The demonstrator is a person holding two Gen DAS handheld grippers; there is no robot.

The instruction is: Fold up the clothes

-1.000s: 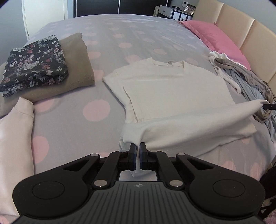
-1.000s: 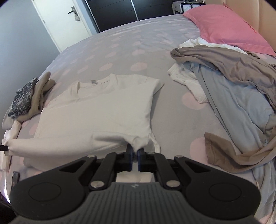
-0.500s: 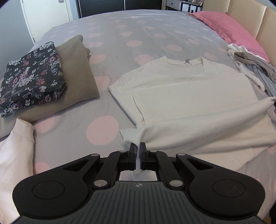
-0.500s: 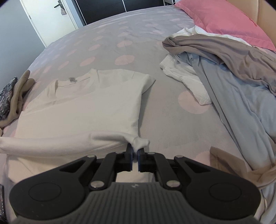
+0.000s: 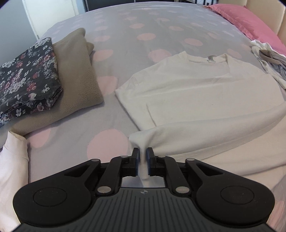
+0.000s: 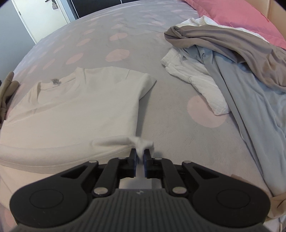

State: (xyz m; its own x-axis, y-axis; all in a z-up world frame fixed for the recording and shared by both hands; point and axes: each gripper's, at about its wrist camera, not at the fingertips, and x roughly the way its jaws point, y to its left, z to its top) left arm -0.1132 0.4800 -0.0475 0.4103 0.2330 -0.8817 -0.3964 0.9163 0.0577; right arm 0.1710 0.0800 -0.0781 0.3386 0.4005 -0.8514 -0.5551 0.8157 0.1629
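A cream T-shirt [image 5: 205,89] lies flat on the bed, collar away from me, its sides folded in. It also shows in the right wrist view [image 6: 80,107]. My left gripper [image 5: 142,153] is shut on the shirt's bottom hem at its left corner. My right gripper [image 6: 140,153] is shut on the hem at its right corner. The hem is lifted and carried over the shirt's lower part, forming a rolled fold across its width.
A folded tan garment [image 5: 76,71] with a folded floral one [image 5: 26,78] on it lies at the left. A pale pink garment [image 5: 12,169] lies near left. A heap of unfolded clothes [image 6: 232,58] and a pink pillow [image 6: 232,16] lie at the right.
Both grippers have moved forward toward the collar with the hem, and lower toward the bed. The fold has advanced over the shirt's body.
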